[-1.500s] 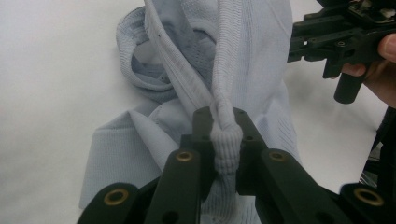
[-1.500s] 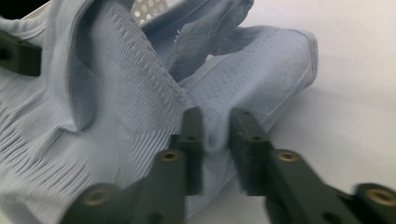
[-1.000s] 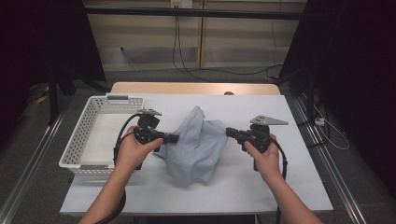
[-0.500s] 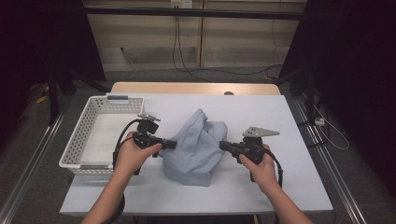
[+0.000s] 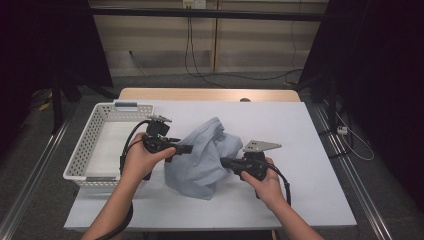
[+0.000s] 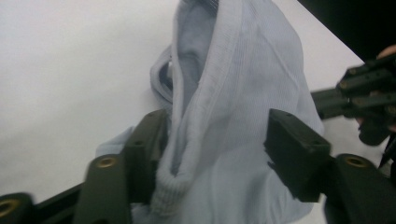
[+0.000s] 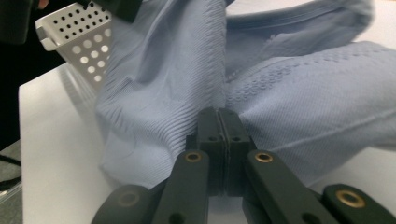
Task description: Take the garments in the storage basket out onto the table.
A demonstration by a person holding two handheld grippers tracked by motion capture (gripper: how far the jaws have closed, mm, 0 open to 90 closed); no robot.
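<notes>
— White tabletop (image 5: 300, 150) under us, dark curtains at the sides, cables along the back wall. What are we working with?

— We've got the pale blue garment (image 5: 205, 160) crumpled in a heap at the middle of the frame in the high view, resting on the table, just right of the white basket (image 5: 82, 155) at centre left.

— Who has hold of it?

— Our right gripper (image 7: 218, 122) has its jaws pressed together on a fold of the knit. Our left gripper (image 6: 215, 140) has just been opening: the jaws stand apart with the ribbed hem between them, one jaw against it, the other clear of it.

— So how far along are we?

— Early, we'd judge. The garment is bunched, neither spread nor folded, and none of it is in the basket, which has nothing in it that we can see. Whatever comes next, a fresh left hold looks needed.

— Any difference between views?

— The high view gives us the layout: basket, heap, both hands low in the frame. It can't show the jaw gaps. The left gripper view shows the hem and opening; the right gripper view shows the pinch, plus the perforated basket corner at upper left.
</notes>
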